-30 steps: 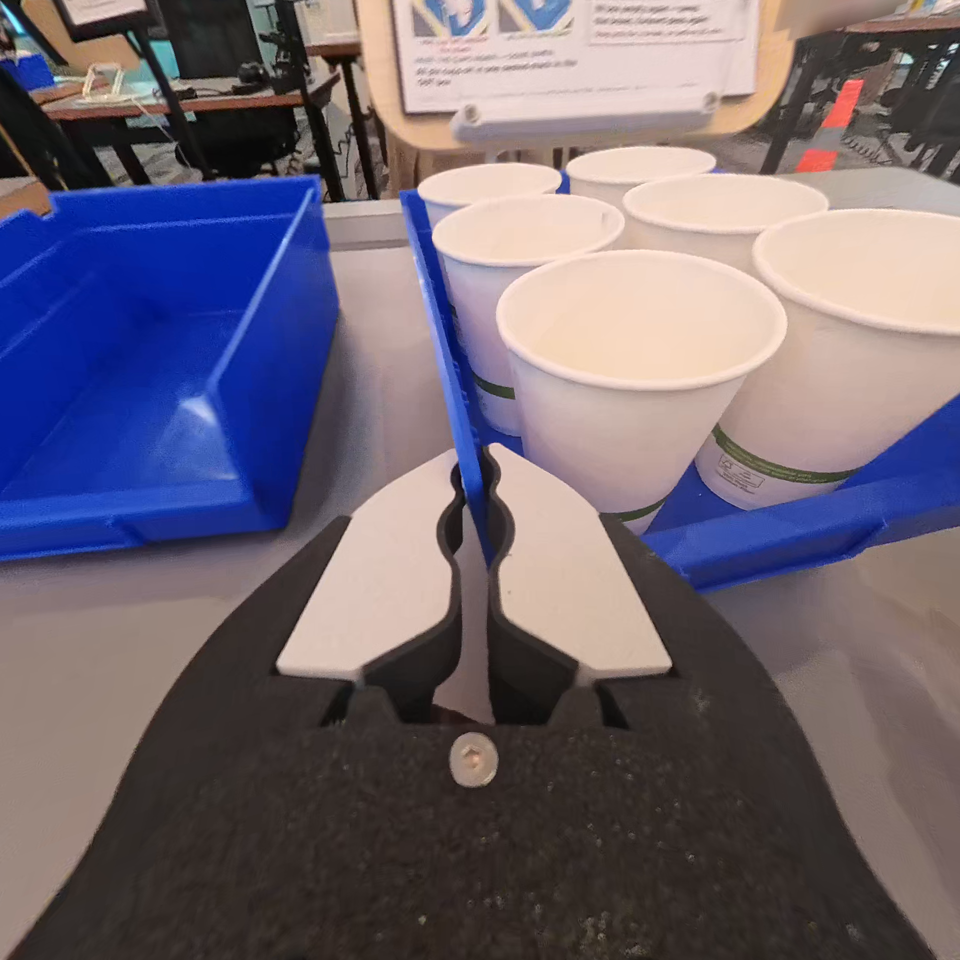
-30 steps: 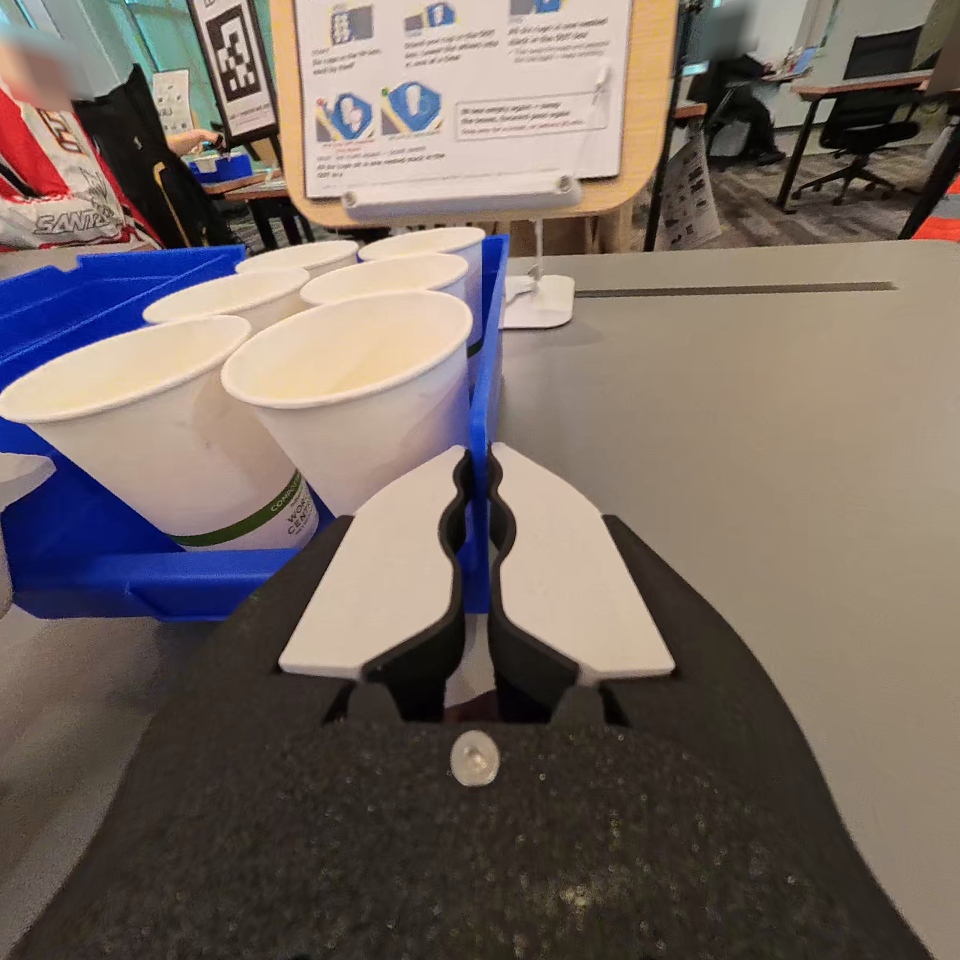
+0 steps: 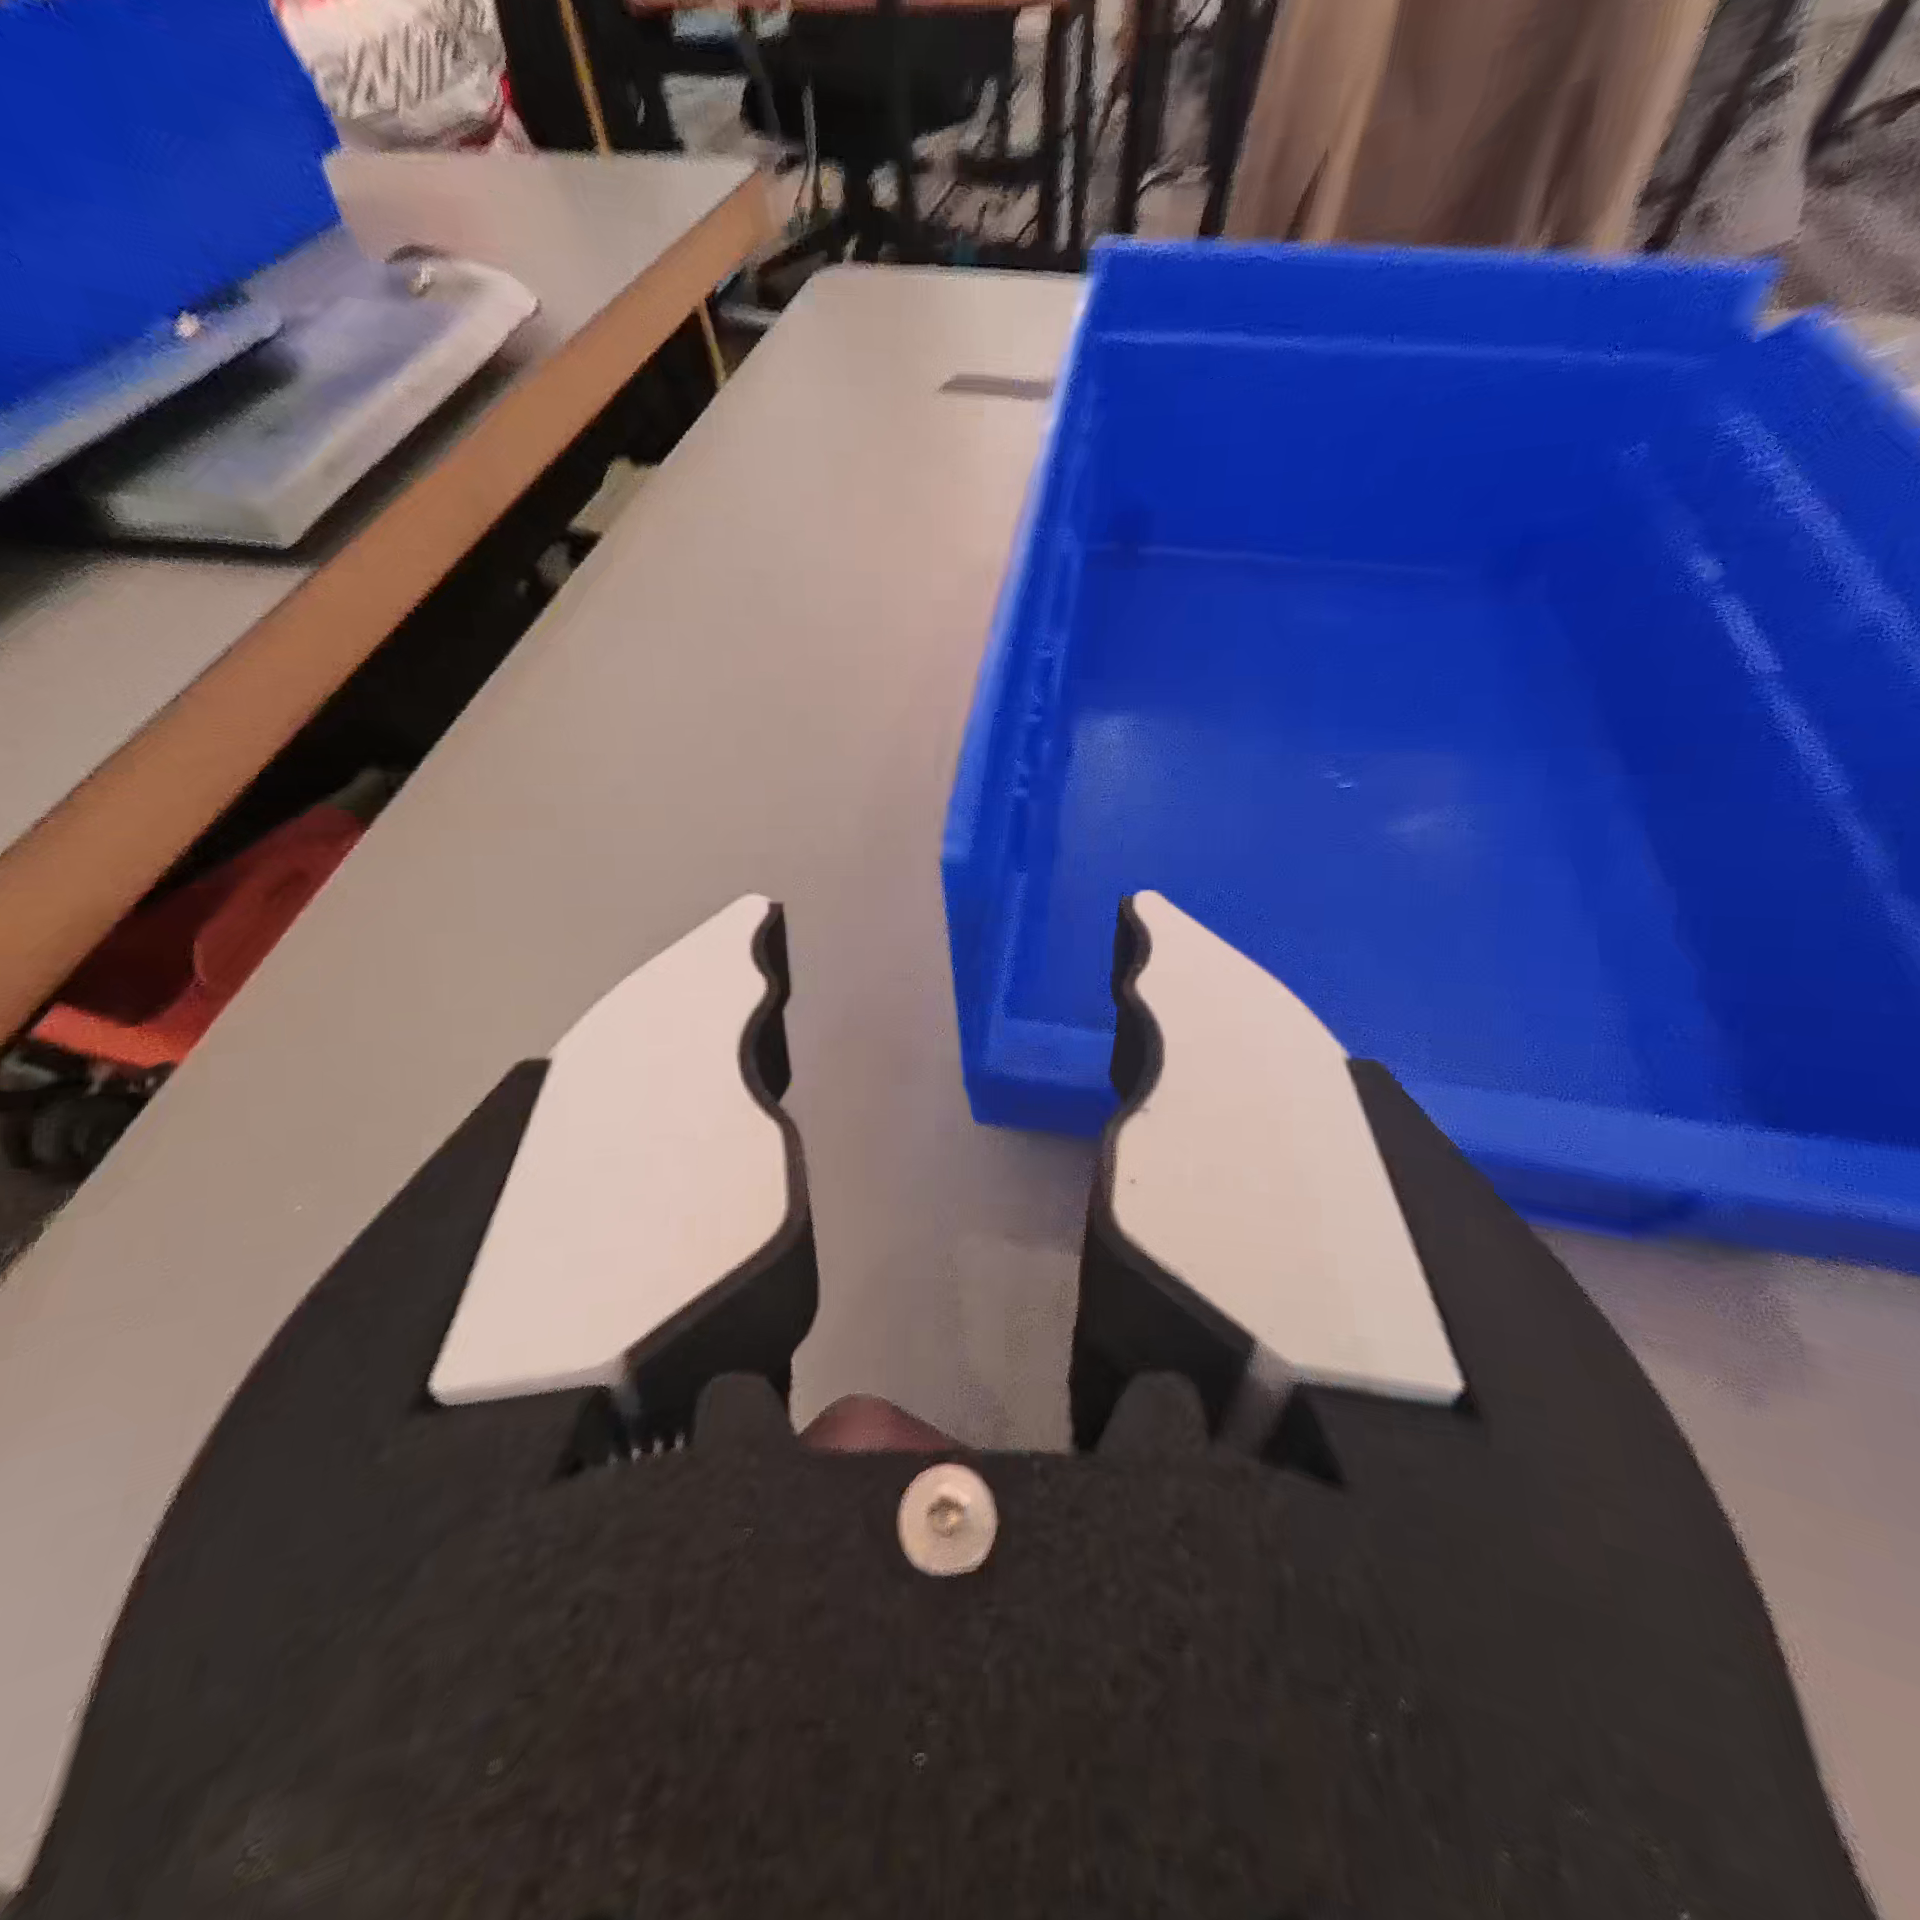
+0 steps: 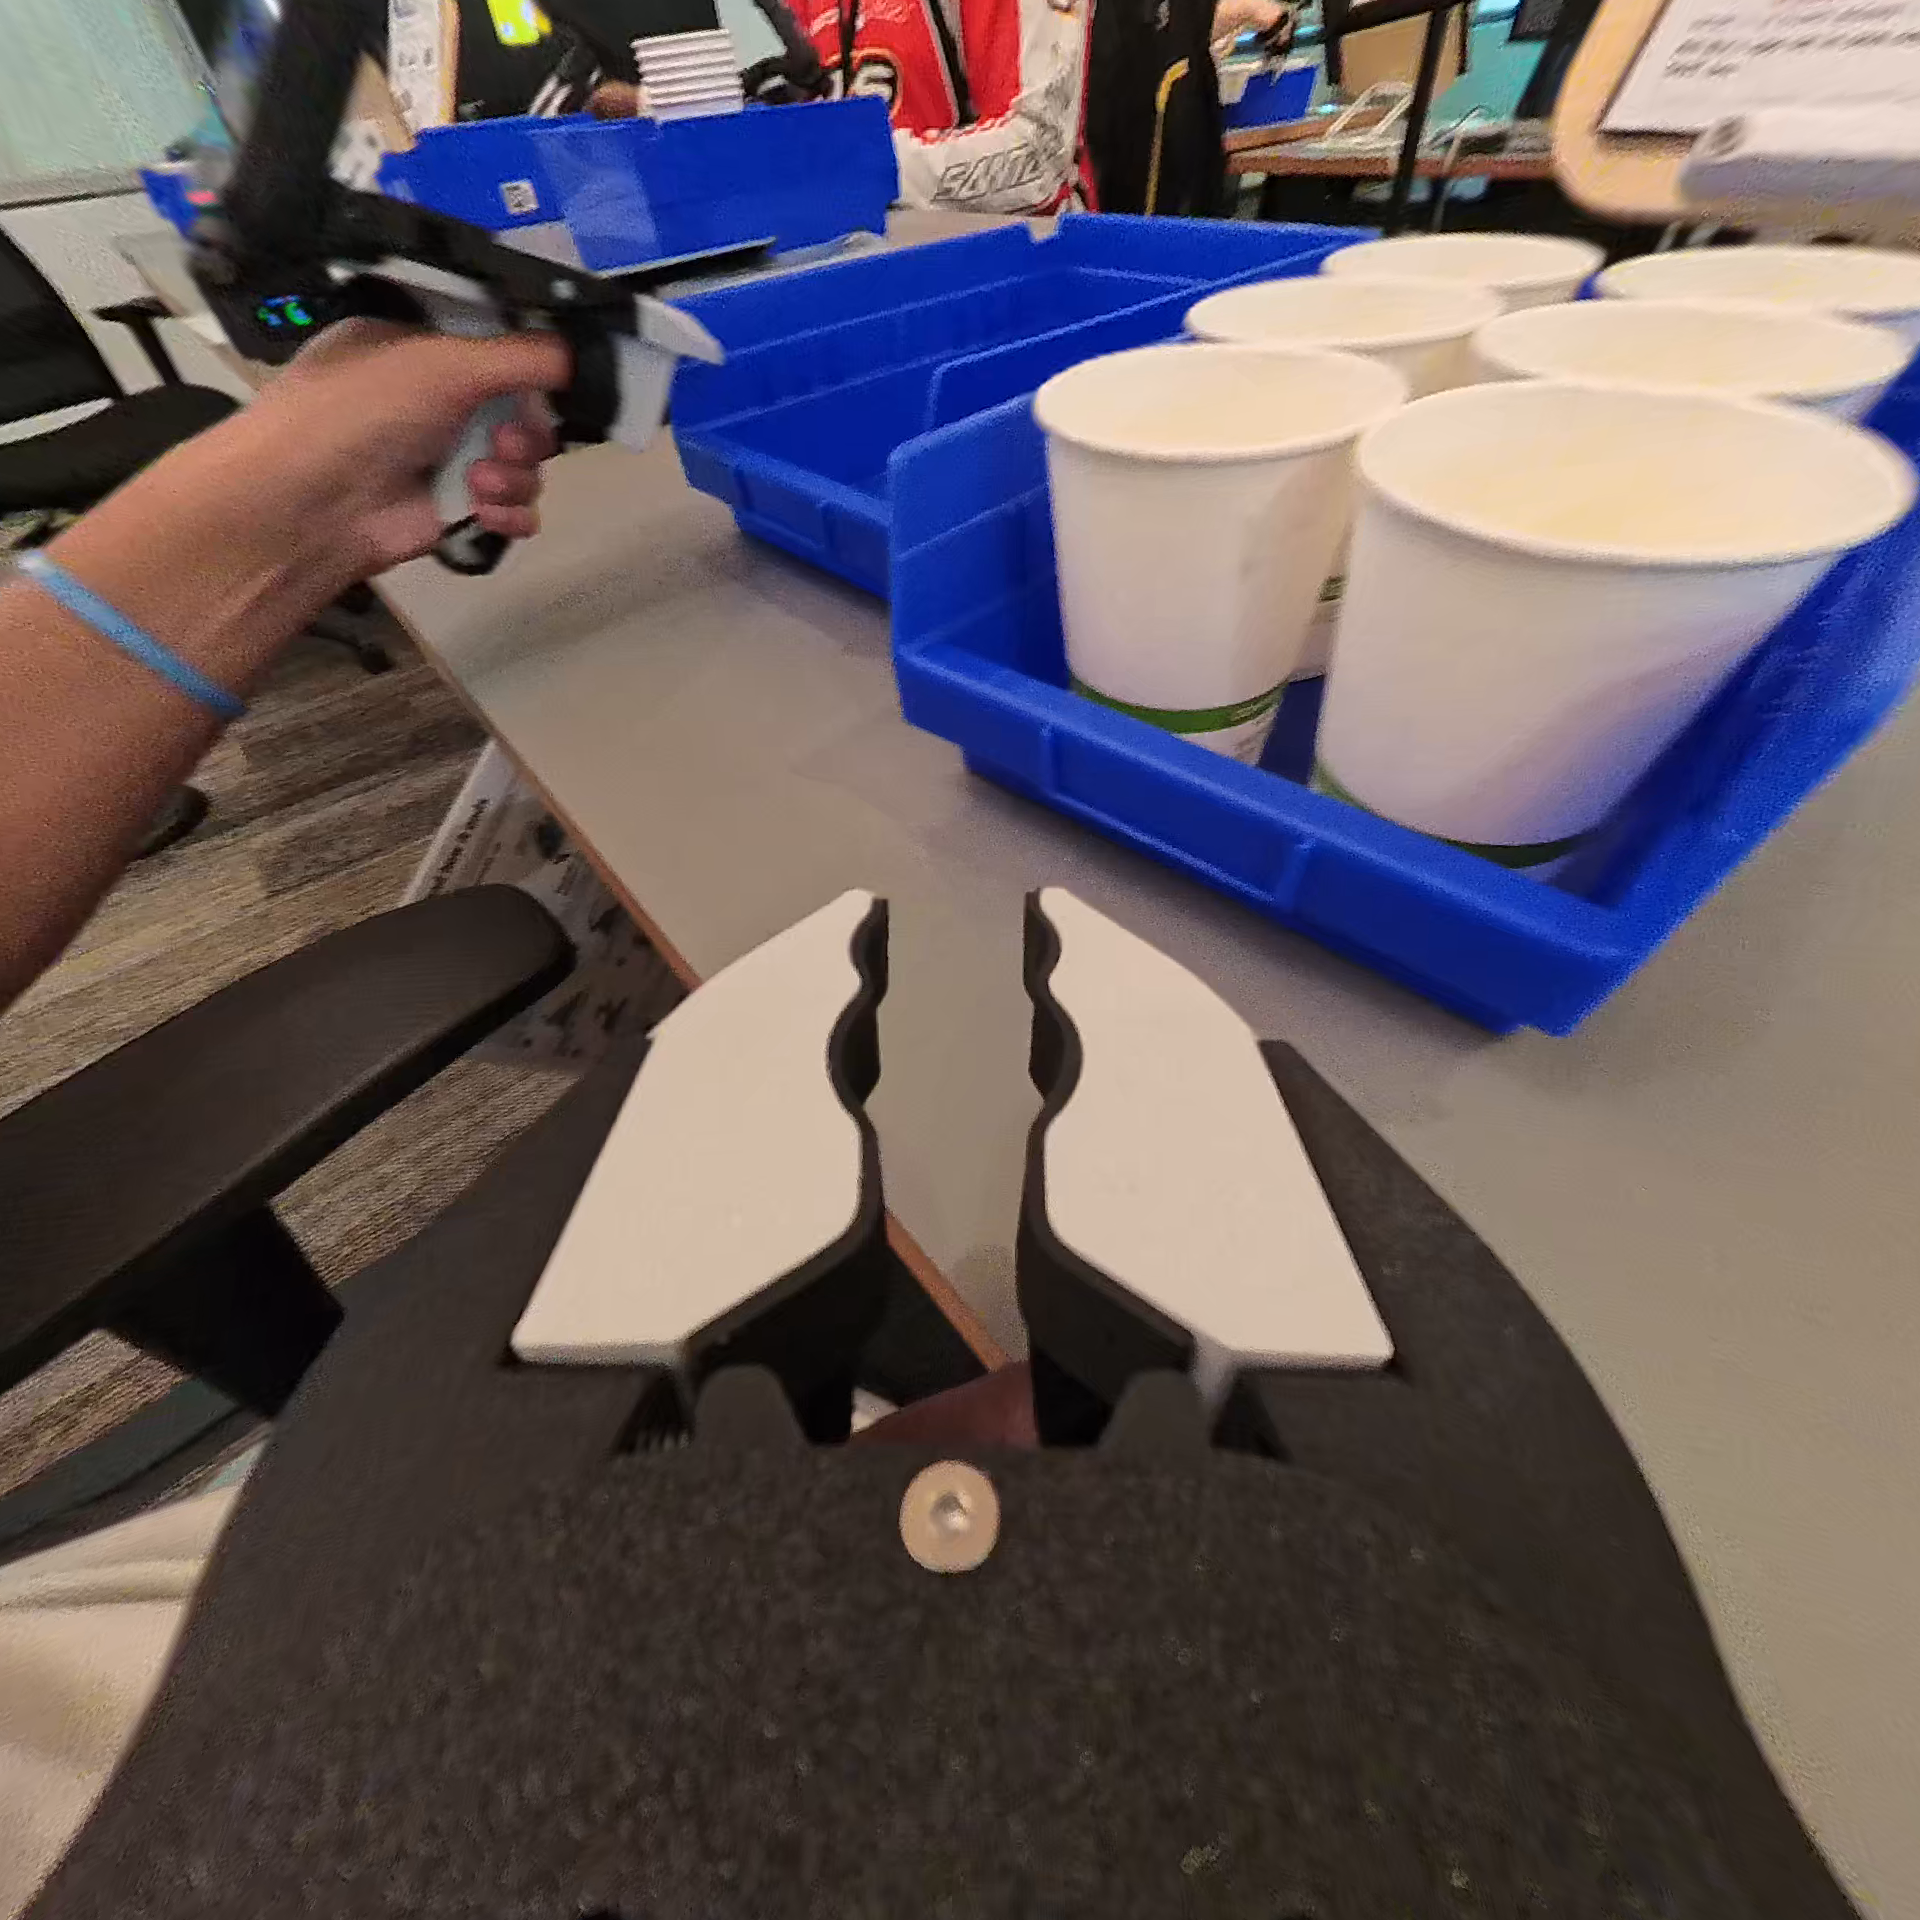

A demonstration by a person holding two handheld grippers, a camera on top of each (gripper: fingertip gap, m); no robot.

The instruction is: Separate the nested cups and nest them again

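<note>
Several white paper cups (image 4: 1205, 520) stand upright, each apart, in a blue bin (image 4: 1247, 831) at the right of the right wrist view. My right gripper (image 4: 956, 914) is open and empty over the grey table's near edge, short of that bin. My left gripper (image 3: 951, 914) is open and empty above the table, beside the near left corner of an empty blue bin (image 3: 1455, 727). The left gripper also shows in the right wrist view (image 4: 675, 343), held by a hand at the far left. No cups show in the left wrist view.
The empty blue bin (image 4: 883, 343) lies behind the cup bin. The grey table's (image 4: 727, 727) left edge drops to a black chair armrest (image 4: 260, 1060) and the floor. People and more blue bins are behind. A neighbouring table (image 3: 260, 644) lies to the left.
Both grippers were shut on the cup bin's side walls and have let go, opened and pulled back. The left one has swung left to the empty bin; the right one has turned left.
</note>
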